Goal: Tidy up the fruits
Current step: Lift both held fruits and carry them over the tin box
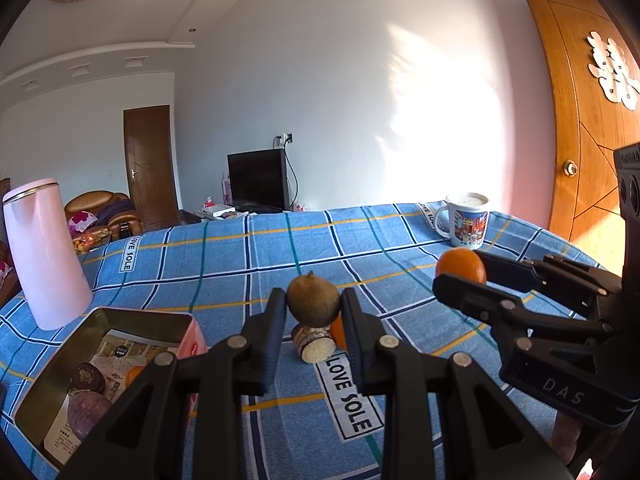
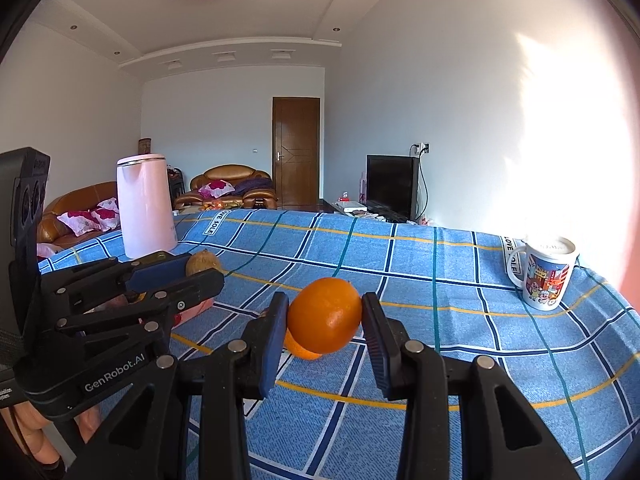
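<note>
Here, from the left wrist view, the left gripper (image 1: 314,312) has its fingers clamped on a round brown-green fruit (image 1: 314,300), lifted clear above the counter with its blue plaid cloth (image 1: 240,264). Under the fruit, on the cloth, lies a short cut piece of pale root with brownish skin (image 1: 314,345), and an orange fruit (image 1: 338,330) peeks out just beside it, partly hidden by the right-hand finger. To the lower left sits an open rectangular metal tin with pink sides (image 1: 120,316), holding a dark round item and a purple tuber; a bit of orange shows there too. A tall pink kettle (image 1: 46,252) stands behind the tin, and a white mug with cartoon print (image 1: 466,220) sits near the far right edge. The right gripper (image 1: 460,276) reaches in from the right, clamped on a round orange (image 1: 460,266).

From the right wrist view, that round orange (image 2: 325,314) is pinched between the right gripper's (image 2: 325,320) fingers, held above the cloth with another orange fruit partly visible beneath it. The left gripper (image 2: 200,270) shows at the left, gripping the brown fruit (image 2: 202,262), in front of the pink kettle (image 2: 145,206). The mug (image 2: 546,274) stands well apart at the right.
</note>
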